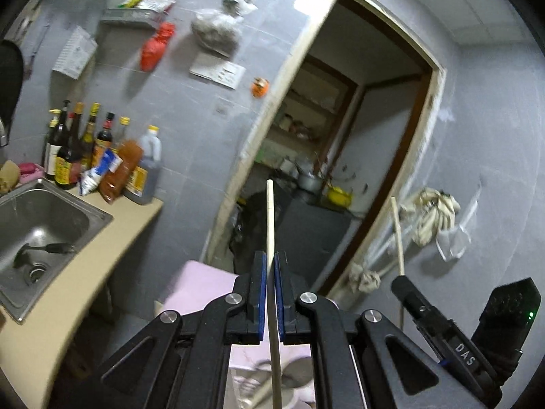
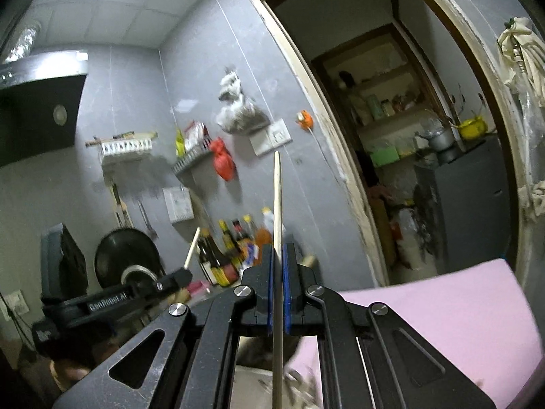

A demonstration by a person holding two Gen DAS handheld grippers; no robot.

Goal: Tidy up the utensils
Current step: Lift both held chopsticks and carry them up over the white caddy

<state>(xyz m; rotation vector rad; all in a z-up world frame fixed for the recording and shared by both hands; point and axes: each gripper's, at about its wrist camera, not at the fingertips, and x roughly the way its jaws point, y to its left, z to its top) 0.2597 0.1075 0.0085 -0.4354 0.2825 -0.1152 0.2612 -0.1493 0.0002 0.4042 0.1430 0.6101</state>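
My left gripper (image 1: pixel 271 259) is shut on a pale wooden chopstick (image 1: pixel 270 218) that sticks up and forward between its blue pads. My right gripper (image 2: pixel 278 250) is shut on a second wooden chopstick (image 2: pixel 278 197), also pointing up. In the left wrist view the right gripper (image 1: pixel 402 281) shows at the lower right with its chopstick (image 1: pixel 396 235). In the right wrist view the left gripper (image 2: pixel 177 277) shows at the lower left with its chopstick (image 2: pixel 191 247). Both are held in the air above a pink surface (image 2: pixel 442 306).
A steel sink (image 1: pixel 41 235) with a dark utensil (image 1: pixel 44 248) in it sits in a beige counter (image 1: pixel 85 272) at left. Several sauce bottles (image 1: pixel 98 156) stand behind it. An open doorway (image 1: pixel 340 156) lies ahead. A mop (image 1: pixel 429 218) hangs at right. A black wok (image 2: pixel 126 259) leans on the wall.
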